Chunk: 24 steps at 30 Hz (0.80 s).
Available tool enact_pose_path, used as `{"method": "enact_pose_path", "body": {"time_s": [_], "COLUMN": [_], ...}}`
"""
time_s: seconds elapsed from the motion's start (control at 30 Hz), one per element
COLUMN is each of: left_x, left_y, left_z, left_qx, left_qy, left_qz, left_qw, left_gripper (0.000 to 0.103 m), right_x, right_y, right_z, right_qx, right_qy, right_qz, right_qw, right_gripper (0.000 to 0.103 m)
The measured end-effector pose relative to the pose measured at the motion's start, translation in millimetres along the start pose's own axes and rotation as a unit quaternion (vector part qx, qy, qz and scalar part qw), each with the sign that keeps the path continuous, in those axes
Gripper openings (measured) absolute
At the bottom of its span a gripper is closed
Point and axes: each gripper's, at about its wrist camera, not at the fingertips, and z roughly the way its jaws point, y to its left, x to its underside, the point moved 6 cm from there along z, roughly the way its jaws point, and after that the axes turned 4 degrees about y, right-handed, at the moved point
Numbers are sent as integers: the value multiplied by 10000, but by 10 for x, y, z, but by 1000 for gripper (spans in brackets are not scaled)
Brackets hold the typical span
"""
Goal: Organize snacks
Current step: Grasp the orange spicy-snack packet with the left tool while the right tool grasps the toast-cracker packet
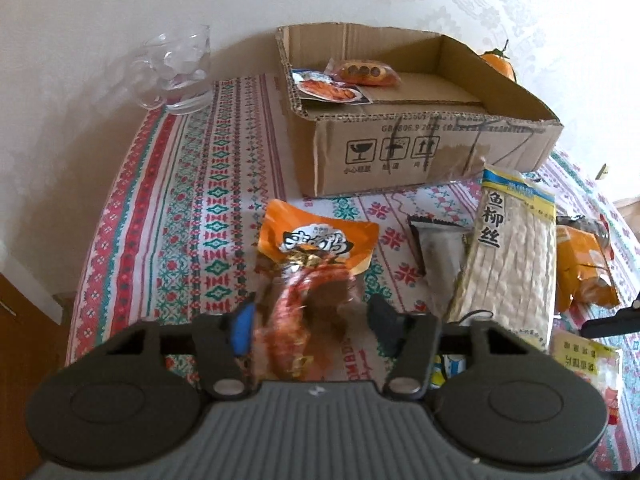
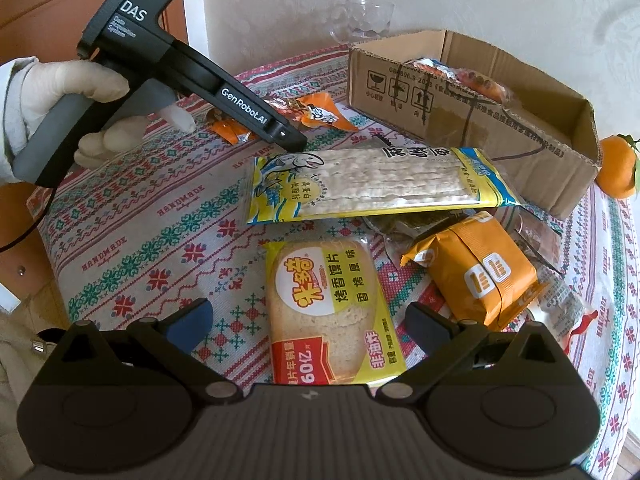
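**Left gripper closed on an orange snack packet while the right hung open over the bread slices**

From the left wrist camera, the left gripper (image 1: 310, 314) had its jaws drawn in against an orange snack packet (image 1: 316, 248), the blue pad on one side and the black pad on the other pressing the packet's blurred lower end. The packet's printed top reached forward over the patterned tablecloth (image 1: 192, 184). Beyond it stood the open cardboard box (image 1: 420, 148), with two small packets (image 1: 348, 82) lying in its far left corner. A clear glass cup (image 1: 180, 70) stood left of the box near the wall. To the right of the gripper lay a long fish-strip packet (image 1: 508, 256), with a grey wrapper (image 1: 438, 250) partly under its edge and an orange wrapped cake (image 1: 584, 268) further right.

From the right wrist camera, the right gripper (image 2: 310, 328) stood with its jaws wide apart, holding nothing; a yellow bag of toasted bread slices (image 2: 332, 308) lay on the cloth between the fingers, apart from both pads. The orange wrapped cake lay just right of it, the fish-strip packet across the table behind. A gloved hand (image 2: 72, 92) held the left gripper at upper left, its tip down at the orange snack packet. A tangerine (image 2: 618, 168) sat beside the box's right end.
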Motion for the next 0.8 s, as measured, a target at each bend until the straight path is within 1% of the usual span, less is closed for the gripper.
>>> {"method": "enact_pose_path", "body": {"time_s": [0.07,0.13,0.23,0.37,0.5,0.57,0.67,0.73,0.8], "left_x": [35,80,83,17,-17,-33,-48,-47,-48], "left_y": [-22,-76,-116,-92,-134,-132,-115,-120,-121], "left_z": [-41,-73,-56,-1,46,67,84,84,83], "left_qx": [97,145,-3,-60,-132,-131,-131,-125,-99], "left_qy": [44,37,-15,-30,-32,-47,-67,-66,-65], "left_qz": [-124,-114,-27,-116,5,17,-1,17,15], "left_qw": [9999,9998,10000,9999,9999,9999,9999,9999,9999], "left_gripper": [51,51,54,55,63,64,64,63,61], "right_x": [11,16,2,-31,-54,-55,-72,-92,-101], "right_y": [0,2,0,-35,-75,-73,-49,-42,-54], "right_z": [-8,-12,-8,11,24,26,-1,-15,-20], "right_qx": [9,17,8,47,72,65,35,31,49], "right_qy": [-7,-16,22,50,87,86,36,30,16], "right_qz": [-2,0,-29,-10,42,32,-38,-51,-39], "right_qw": [10000,10000,10000,10000,9999,9999,10000,10000,10000], "right_gripper": [103,103,103,103,103,103,91,78,73]}}
